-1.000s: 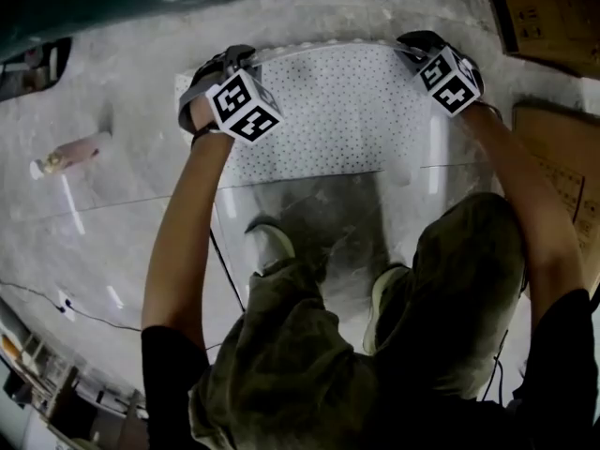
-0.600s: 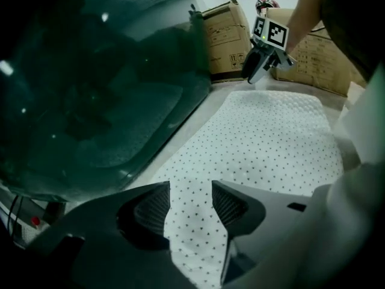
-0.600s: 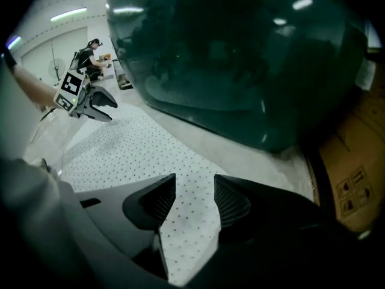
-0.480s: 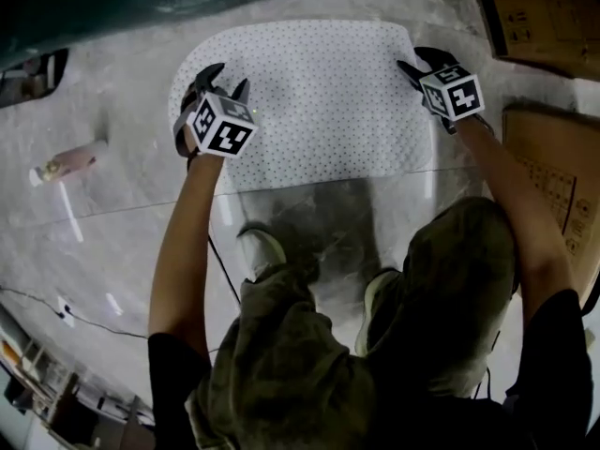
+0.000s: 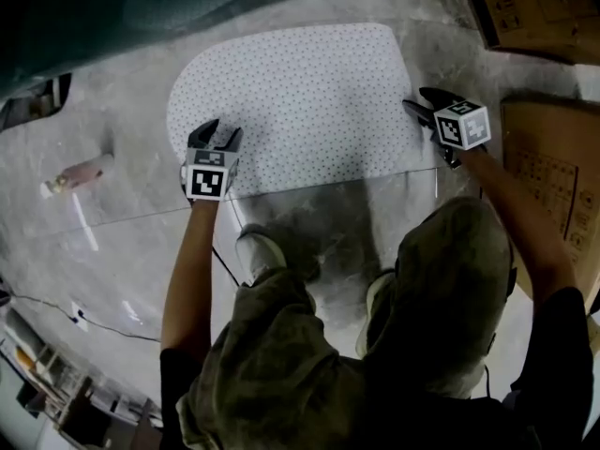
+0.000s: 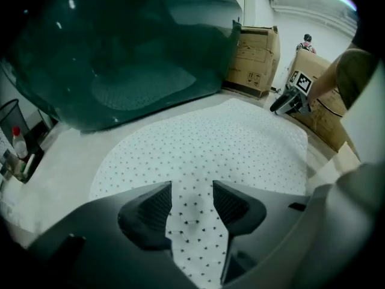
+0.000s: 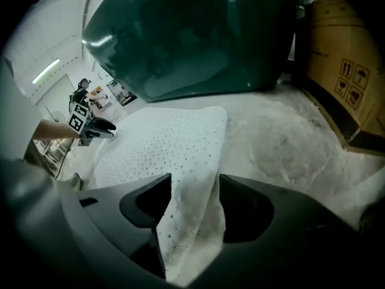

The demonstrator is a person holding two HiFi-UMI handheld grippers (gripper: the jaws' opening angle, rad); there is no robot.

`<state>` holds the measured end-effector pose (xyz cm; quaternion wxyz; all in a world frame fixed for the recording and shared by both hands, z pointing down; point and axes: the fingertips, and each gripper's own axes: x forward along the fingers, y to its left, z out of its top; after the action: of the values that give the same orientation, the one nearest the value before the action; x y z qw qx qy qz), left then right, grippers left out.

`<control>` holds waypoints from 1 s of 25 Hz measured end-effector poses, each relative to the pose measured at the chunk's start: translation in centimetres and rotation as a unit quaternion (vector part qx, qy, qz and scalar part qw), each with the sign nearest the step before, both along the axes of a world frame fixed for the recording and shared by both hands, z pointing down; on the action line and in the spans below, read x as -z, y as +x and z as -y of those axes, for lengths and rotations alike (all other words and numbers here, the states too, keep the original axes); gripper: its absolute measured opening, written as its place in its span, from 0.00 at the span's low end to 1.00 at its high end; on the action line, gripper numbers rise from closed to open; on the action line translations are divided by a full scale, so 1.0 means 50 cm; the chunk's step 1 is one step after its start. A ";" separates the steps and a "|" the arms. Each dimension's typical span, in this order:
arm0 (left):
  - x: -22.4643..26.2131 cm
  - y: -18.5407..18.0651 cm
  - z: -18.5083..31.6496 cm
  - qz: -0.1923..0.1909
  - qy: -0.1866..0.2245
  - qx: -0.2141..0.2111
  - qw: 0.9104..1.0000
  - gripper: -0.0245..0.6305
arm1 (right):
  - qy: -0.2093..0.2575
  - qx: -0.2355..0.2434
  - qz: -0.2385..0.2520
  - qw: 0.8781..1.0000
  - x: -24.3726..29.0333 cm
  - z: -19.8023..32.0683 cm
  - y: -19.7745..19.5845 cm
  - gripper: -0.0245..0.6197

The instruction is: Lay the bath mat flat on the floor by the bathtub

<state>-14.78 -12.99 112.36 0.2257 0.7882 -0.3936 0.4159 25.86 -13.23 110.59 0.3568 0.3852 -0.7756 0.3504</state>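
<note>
The white dotted bath mat point(image 5: 295, 101) lies spread flat on the pale floor beside the dark green bathtub point(image 6: 120, 47). My left gripper point(image 5: 214, 139) hovers over the mat's near left edge, its jaws opening. In the left gripper view the mat point(image 6: 204, 155) shows below the gap of that gripper point(image 6: 191, 206), and the pads do not touch it. Over the mat's right edge, my right gripper point(image 5: 424, 104) has its jaws opening too. The right gripper view shows the mat's edge point(image 7: 180, 143) under the gap of that gripper point(image 7: 194, 200), free of the pads.
Cardboard boxes point(image 5: 553, 186) stand along the right, and another box point(image 6: 255, 56) sits at the tub's end. A pink bottle point(image 5: 75, 174) lies on the floor at the left. A thin cable point(image 5: 56, 307) runs across the near floor. The person's shoes point(image 5: 262, 251) are just behind the mat.
Both grippers opened and let go of the mat, then drew back toward the person. The mat's far edge dropped, and it now lies flat.
</note>
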 end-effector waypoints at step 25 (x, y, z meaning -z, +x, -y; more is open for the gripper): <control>0.102 0.485 -0.081 -0.359 -0.216 0.031 0.907 0.39 | 0.103 0.258 0.014 0.961 0.081 -0.152 -0.297 0.12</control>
<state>9.45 -8.92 107.27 0.5297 0.8033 -0.2109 0.1725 11.01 -5.66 106.54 0.3822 0.2022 -0.8855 0.1700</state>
